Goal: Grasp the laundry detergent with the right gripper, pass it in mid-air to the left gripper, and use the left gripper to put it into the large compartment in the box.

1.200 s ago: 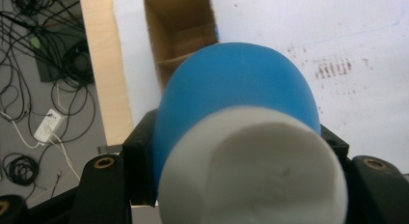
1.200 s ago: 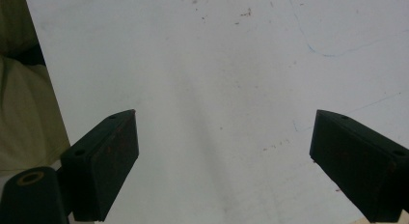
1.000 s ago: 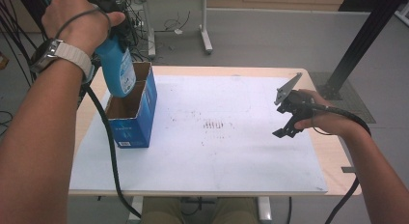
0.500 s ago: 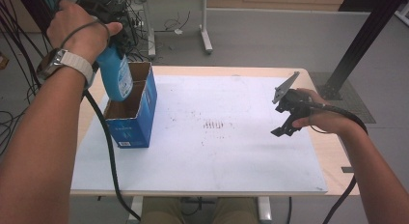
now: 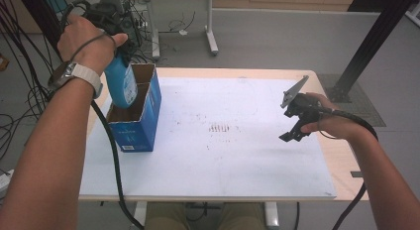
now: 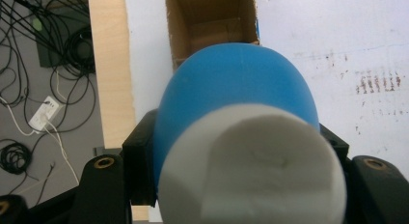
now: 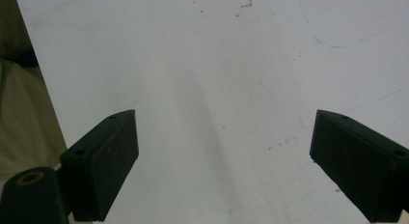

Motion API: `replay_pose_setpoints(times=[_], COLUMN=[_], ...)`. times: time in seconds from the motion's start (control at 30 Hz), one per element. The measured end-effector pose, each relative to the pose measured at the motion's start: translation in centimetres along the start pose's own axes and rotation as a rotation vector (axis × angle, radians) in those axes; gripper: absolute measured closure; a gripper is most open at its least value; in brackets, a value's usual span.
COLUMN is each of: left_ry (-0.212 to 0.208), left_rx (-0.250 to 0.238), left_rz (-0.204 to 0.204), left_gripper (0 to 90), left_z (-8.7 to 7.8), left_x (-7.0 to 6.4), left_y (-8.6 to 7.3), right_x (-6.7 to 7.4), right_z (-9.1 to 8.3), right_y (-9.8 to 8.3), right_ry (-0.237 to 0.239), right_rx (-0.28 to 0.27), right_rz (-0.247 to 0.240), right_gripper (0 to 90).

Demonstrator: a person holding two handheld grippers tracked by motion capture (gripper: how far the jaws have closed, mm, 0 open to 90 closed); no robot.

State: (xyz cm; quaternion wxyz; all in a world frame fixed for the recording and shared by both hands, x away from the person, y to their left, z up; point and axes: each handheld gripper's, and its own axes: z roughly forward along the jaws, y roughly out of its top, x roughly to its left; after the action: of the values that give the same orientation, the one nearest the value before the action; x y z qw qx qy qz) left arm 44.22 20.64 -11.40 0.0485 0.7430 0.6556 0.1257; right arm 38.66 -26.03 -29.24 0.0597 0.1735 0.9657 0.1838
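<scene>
L gripper [image 5: 116,56] is gripping a blue bottle [image 5: 121,86] w/ a white cap [image 6: 251,166], fingers [image 6: 140,168] clamped on its sides just below the cap, bottle hanging base-first over the open blue carton [image 5: 134,116] at the tabletop's [image 5: 247,160] left edge. Base is sitting at about the carton's mouth; can't tell if it's already inside.

R gripper [image 5: 296,122] is hovering over the bare white surface on the right, well apart from the carton, fingers [image 7: 103,161] standing wide w/ nothing between them.

Risks, as I'm judging them:
- Bottle is looking nearly as wide as the opening, and in the left gripper view it's sitting toward the near wall. Base could be catching the cardboard rim, crushing the flap or jamming.
- Carton is light and nobody's bracing it; a sideways push could be tipping it or sliding it off the edge it's standing near.
- Smooth rounded plastic, grip high up, so it could be slipping or swinging if the base snags.
- Letting go too early = bottle dropping, carton toppling.
</scene>
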Motion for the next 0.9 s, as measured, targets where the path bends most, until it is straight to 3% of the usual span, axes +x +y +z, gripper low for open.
replay_pose_setpoints(times=[0.9], left_ry=[-0.020], left_rx=[0.015], left_rz=[0.006], left_gripper=[37.6], left_z=[4.7], left_x=[-0.8], left_y=[-0.3], right_x=[0.0], right_z=[0.4], right_y=[-0.7], right_ry=[0.006], right_rx=[0.007], right_rz=[0.015], right_gripper=[9.9])
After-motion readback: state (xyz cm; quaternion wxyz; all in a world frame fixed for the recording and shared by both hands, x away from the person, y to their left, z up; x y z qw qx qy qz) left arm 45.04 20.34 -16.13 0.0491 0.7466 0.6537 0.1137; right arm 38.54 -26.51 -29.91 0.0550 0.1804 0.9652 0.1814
